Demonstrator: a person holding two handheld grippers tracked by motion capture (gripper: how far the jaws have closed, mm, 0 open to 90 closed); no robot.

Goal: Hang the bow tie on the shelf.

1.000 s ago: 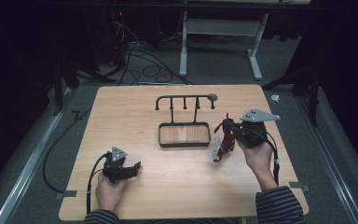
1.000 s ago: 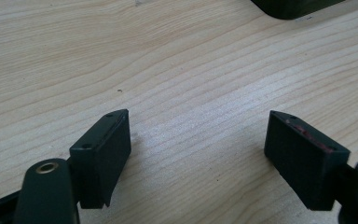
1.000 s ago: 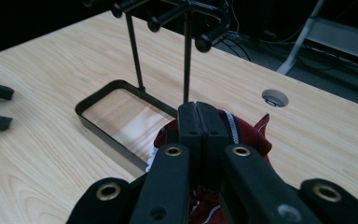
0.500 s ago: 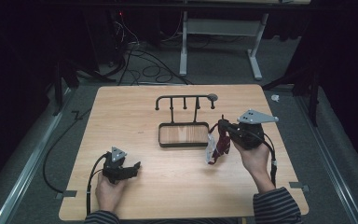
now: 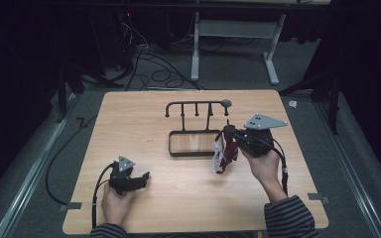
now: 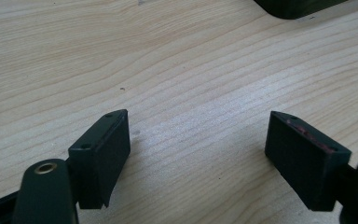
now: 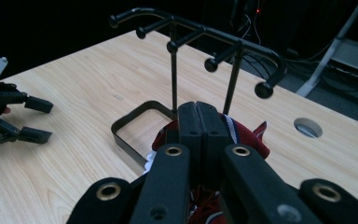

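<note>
in the high view the left tool (image 5: 141,177) rests low on the wooden tabletop (image 5: 129,129) near its front left, jaws apart and empty. the right tool (image 5: 229,135) hangs just right of the black rack (image 5: 197,106), clenched on a red and white cloth (image 5: 222,156) that dangles beside the rack's tray (image 5: 193,144). in the left gripper view the 2 jaws stand wide apart over bare wood. in the right gripper view the jaws are pressed together on the cloth (image 7: 242,133), the rack (image 7: 200,32) just beyond, the left tool (image 7: 28,119) far off at the left.
</note>
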